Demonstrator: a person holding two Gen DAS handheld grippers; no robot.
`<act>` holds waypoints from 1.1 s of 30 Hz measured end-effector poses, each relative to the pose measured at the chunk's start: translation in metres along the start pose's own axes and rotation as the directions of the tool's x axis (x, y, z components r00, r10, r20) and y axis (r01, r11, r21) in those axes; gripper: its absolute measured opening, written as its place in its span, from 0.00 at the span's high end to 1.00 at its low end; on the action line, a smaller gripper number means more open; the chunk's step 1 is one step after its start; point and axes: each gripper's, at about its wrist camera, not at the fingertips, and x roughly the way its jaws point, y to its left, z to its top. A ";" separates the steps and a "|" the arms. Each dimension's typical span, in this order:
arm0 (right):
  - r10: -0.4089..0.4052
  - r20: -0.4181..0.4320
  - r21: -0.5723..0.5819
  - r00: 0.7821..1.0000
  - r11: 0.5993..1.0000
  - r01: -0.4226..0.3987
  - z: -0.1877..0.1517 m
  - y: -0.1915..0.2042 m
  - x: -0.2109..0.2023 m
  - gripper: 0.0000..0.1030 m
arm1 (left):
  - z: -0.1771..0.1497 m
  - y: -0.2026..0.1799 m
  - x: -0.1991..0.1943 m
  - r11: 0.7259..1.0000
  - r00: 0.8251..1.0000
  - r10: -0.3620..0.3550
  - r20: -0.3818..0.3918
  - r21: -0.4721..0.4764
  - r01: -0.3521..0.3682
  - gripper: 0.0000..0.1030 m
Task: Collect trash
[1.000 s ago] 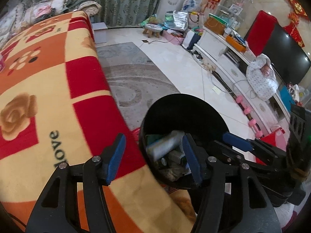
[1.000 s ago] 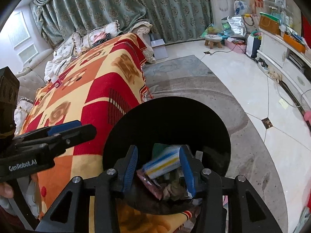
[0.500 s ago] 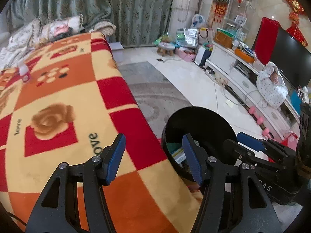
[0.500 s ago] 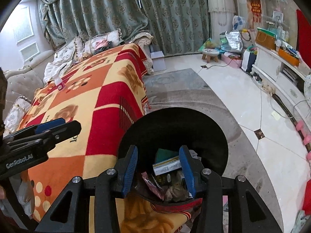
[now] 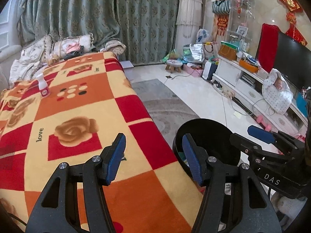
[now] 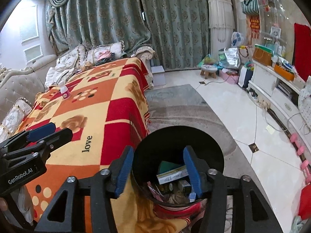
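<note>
Two grippers noted. Left wrist view: left gripper (image 5: 153, 155) spread apart, empty, above the blanket (image 5: 77, 116); black bin (image 5: 208, 145) just beside the blanket's edge. Right wrist view: right gripper (image 6: 158, 171) released, empty, over the bin (image 6: 178, 137), trash (image 6: 173, 174) inside; white bottle (image 6: 64, 91) upright on the blanket's far end.

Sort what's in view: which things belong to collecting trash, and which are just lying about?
Job:
black bin with the discarded boxes inside
small white bottle on the blanket
open left claw
open right claw

Lying about:
cushions
stool
pink dumbbells
TV
</note>
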 end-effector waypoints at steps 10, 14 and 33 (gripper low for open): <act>0.001 0.037 -0.028 0.999 1.000 0.000 0.004 0.017 -0.014 0.42 | 0.000 0.009 -0.007 1.000 1.000 -0.007 0.020 -0.022 0.008 0.42; -0.001 0.050 -0.029 0.999 1.000 0.002 0.004 0.020 -0.017 0.40 | -0.001 0.010 -0.008 1.000 1.000 -0.007 0.022 -0.020 0.008 0.42; 0.000 0.063 -0.042 0.998 0.999 0.003 0.010 0.024 -0.022 0.39 | 0.003 0.015 -0.010 1.000 1.000 -0.006 0.029 -0.023 0.007 0.42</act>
